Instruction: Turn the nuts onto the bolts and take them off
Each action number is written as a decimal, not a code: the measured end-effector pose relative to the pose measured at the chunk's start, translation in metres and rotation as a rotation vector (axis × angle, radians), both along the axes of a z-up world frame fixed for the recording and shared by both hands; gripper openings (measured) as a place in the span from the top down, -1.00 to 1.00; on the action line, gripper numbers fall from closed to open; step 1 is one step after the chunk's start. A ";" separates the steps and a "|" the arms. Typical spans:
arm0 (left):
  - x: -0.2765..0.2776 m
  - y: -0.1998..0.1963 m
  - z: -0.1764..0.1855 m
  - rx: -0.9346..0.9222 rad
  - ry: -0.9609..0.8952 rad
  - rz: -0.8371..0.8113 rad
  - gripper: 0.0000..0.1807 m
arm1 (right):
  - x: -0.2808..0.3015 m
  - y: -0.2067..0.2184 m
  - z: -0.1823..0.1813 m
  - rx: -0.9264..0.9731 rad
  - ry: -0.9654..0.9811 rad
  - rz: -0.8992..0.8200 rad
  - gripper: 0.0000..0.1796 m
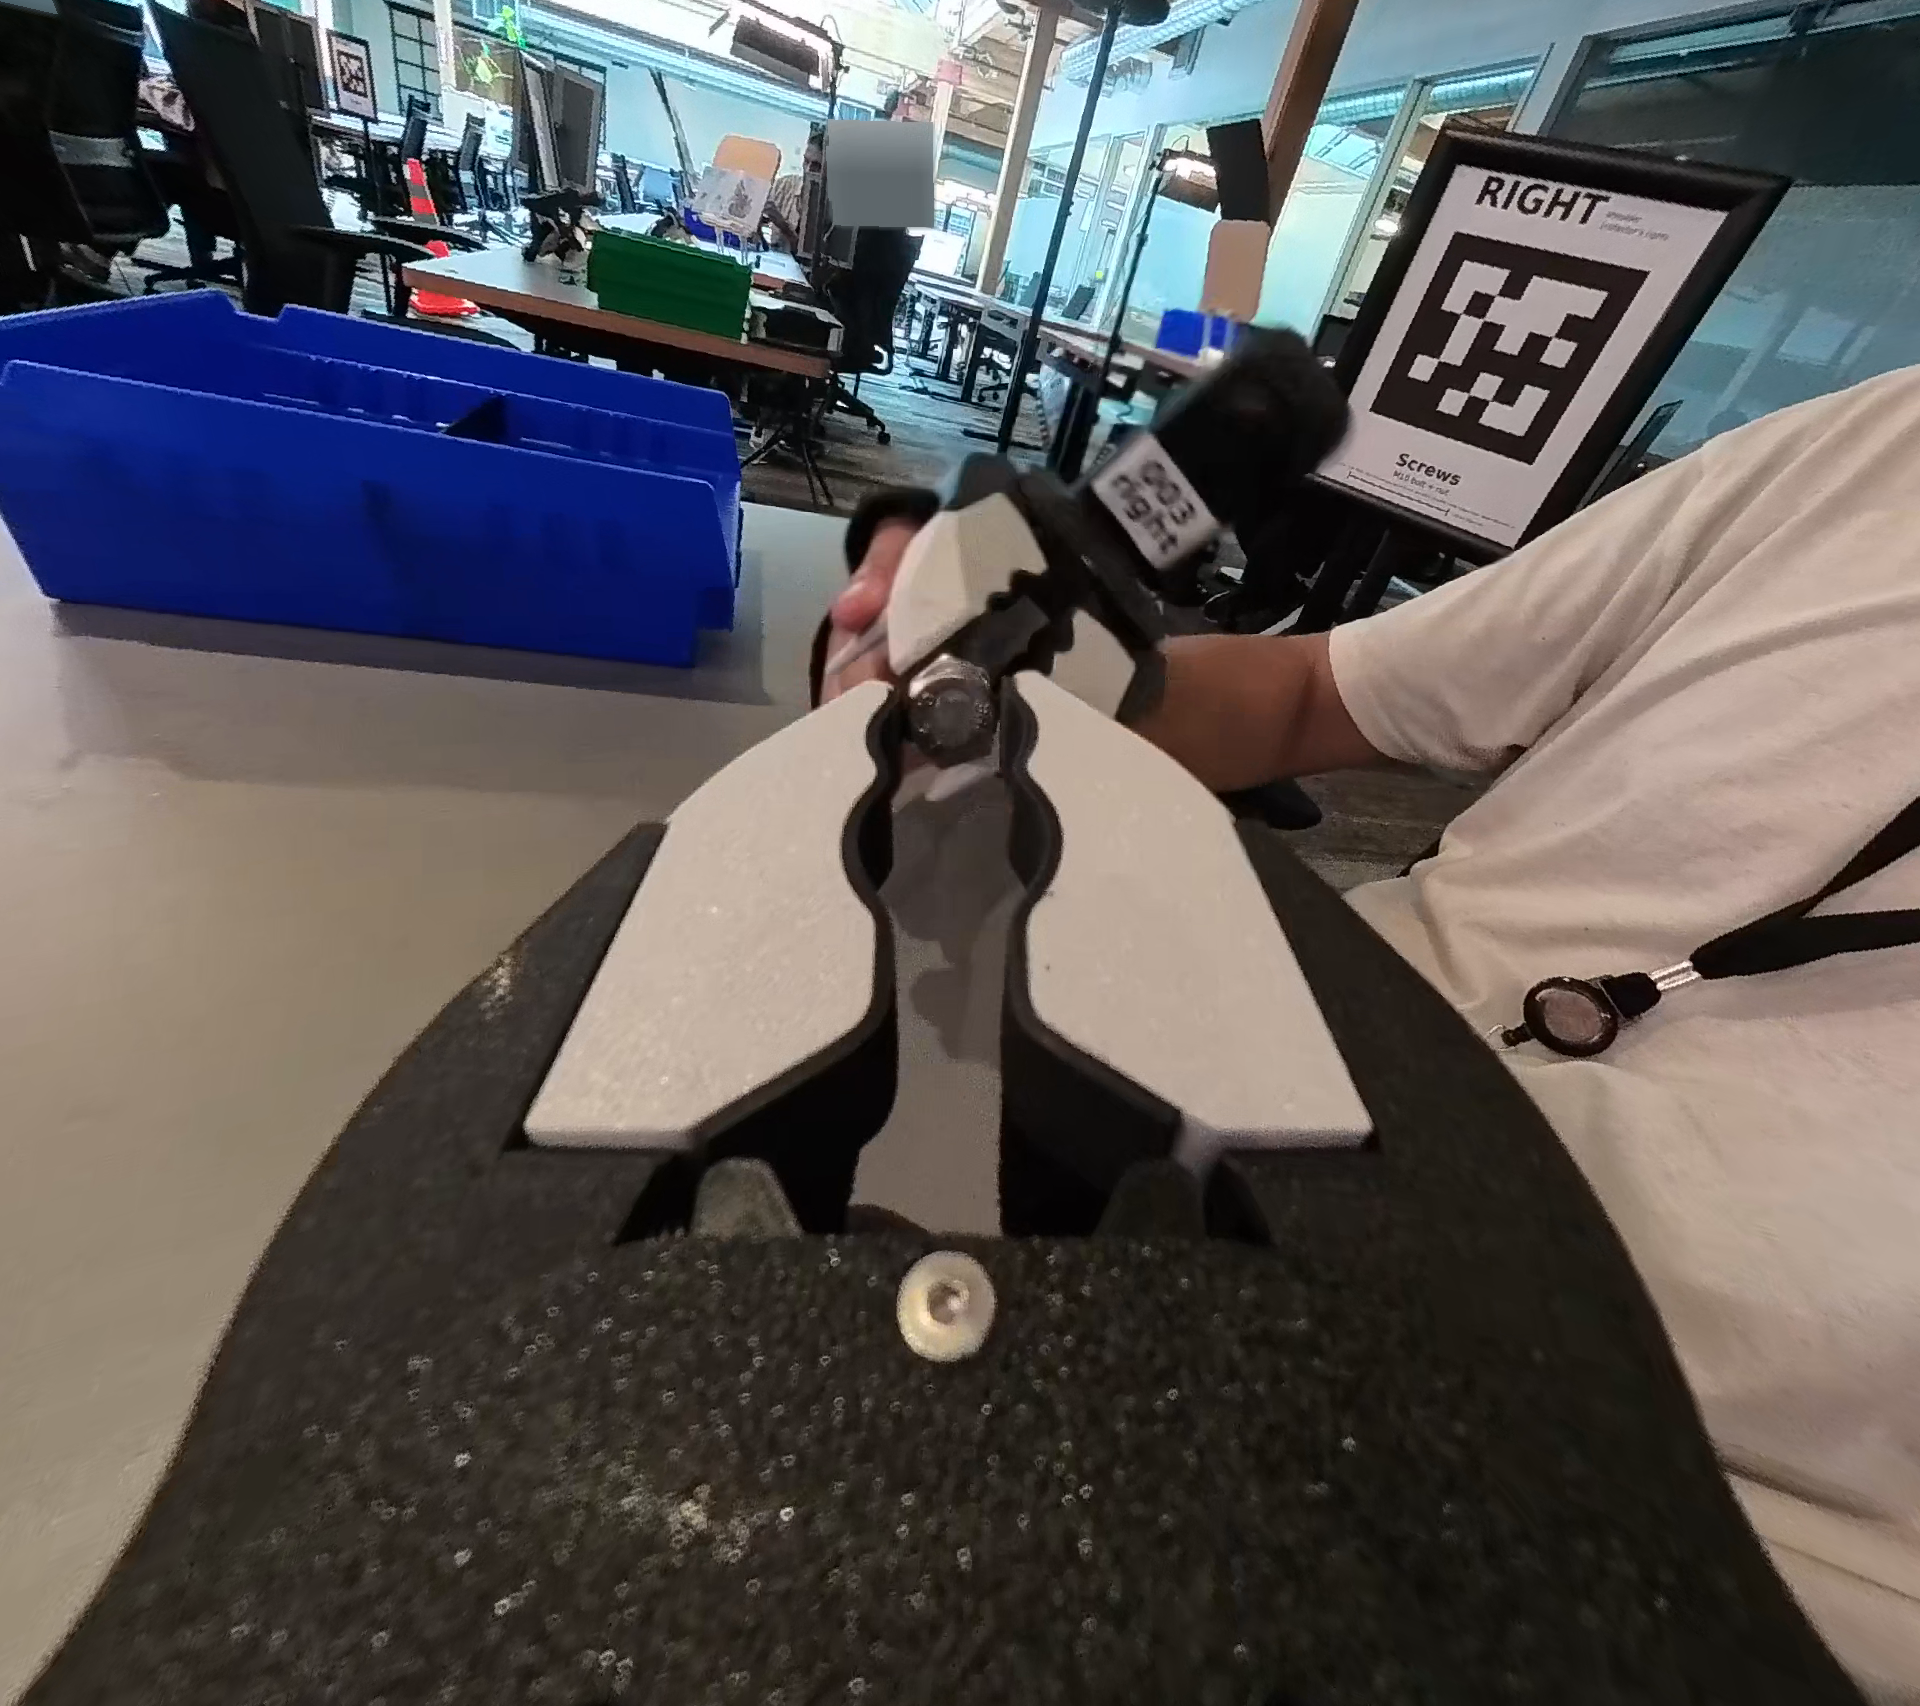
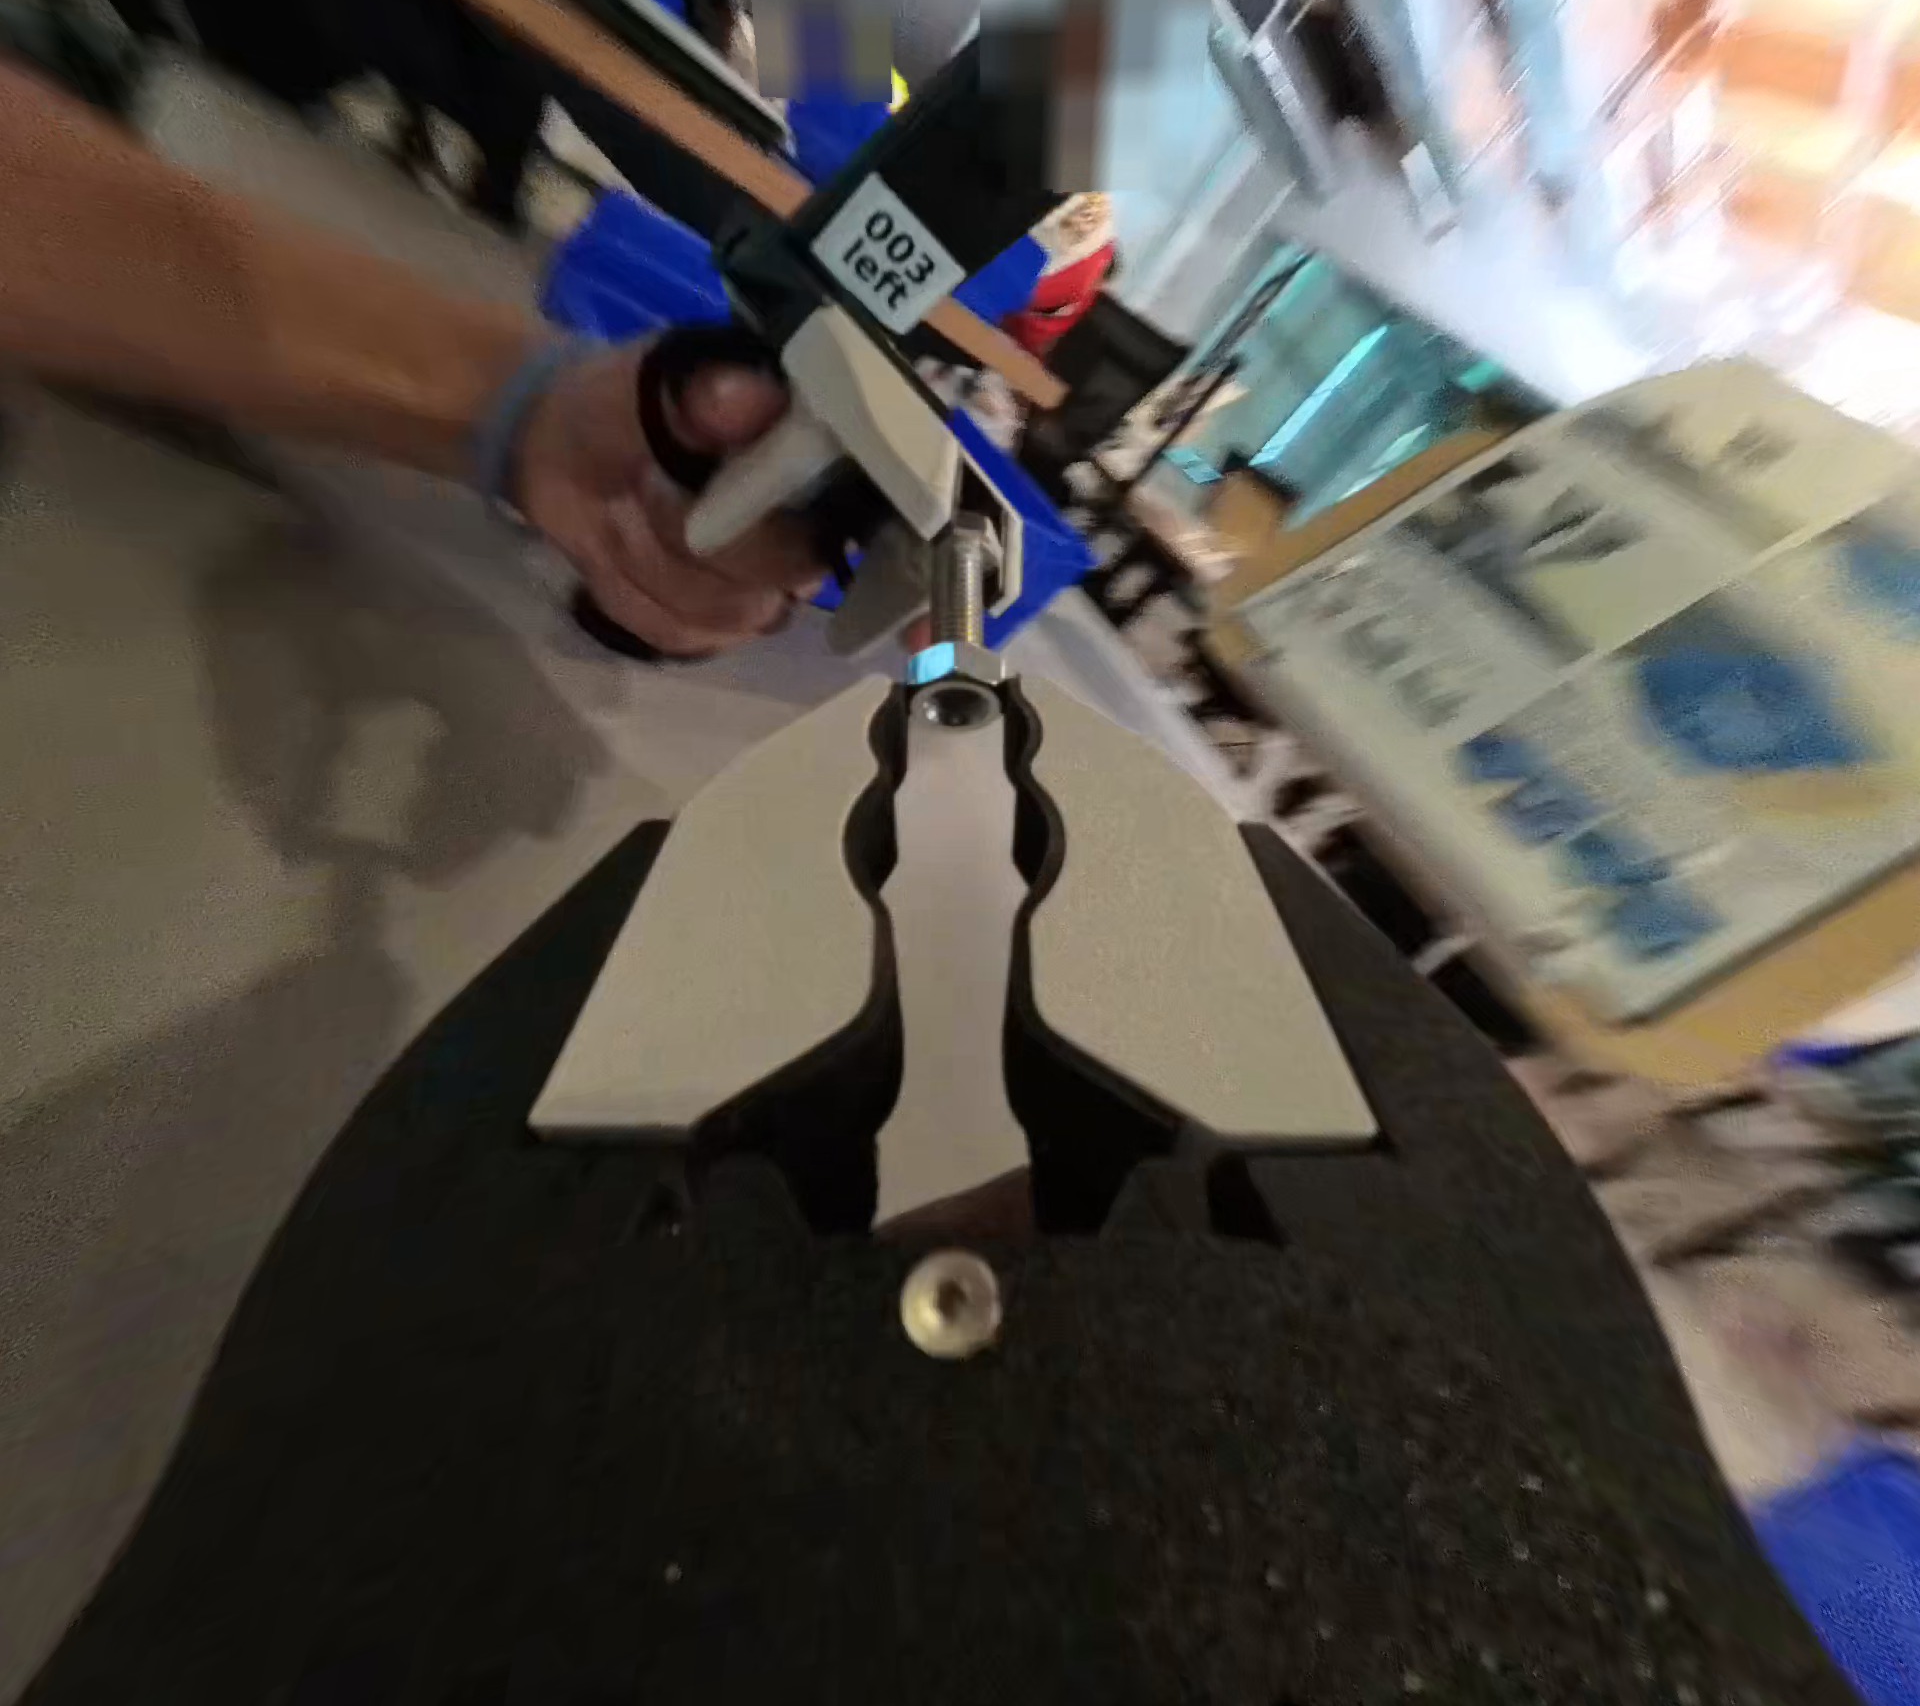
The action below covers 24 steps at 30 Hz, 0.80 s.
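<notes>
Bright daylight from skylights in the upper left of the left wrist view; soft shadows on the tabletop (image 1: 260, 825). Right wrist view is heavily motion-blurred outside the centre. Fisheye bending at edges.

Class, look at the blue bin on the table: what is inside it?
From the left wrist view, the blue bin shows only a divider and ribbed inner walls. Its front wall hides the floor, so any contents cannot be seen.
</notes>
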<state>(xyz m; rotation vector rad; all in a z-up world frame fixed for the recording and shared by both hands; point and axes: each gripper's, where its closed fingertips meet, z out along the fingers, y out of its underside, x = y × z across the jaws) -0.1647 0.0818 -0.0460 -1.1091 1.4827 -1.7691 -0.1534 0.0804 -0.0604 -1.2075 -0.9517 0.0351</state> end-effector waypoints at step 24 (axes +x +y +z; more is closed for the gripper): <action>-0.004 0.000 0.006 -0.044 -0.027 -0.028 0.82 | 0.000 -0.010 0.008 0.390 -0.285 -0.162 0.59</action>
